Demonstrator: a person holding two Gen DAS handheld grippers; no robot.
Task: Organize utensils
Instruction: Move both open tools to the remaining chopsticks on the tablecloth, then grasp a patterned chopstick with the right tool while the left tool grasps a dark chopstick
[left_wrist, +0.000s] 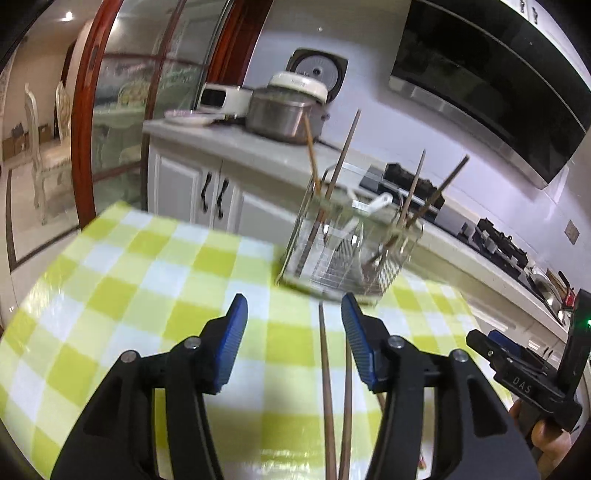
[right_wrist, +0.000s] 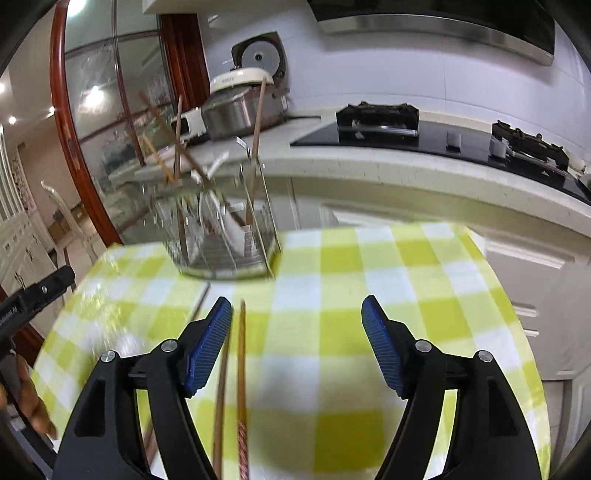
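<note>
Several chopsticks are already standing in the wire rack (left_wrist: 351, 240). More loose chopsticks (left_wrist: 327, 387) are lying on the checked tablecloth (left_wrist: 147, 277), just in front of the rack. The left gripper (left_wrist: 293, 332) and the right gripper (right_wrist: 297, 332) are both held open and empty over them. The picking-up step seems to be in hand; next, the jaws must be lowered around one chopstick and closed.

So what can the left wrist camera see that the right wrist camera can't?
Only the left wrist view shows cabinet doors with dark handles and the right hand-held gripper at its edge. Only the right wrist view shows the whole black stove top and a chopstick with a patterned end. Both show the wire utensil rack holding chopsticks, the green checked tablecloth, loose chopsticks and the silver pot.
</note>
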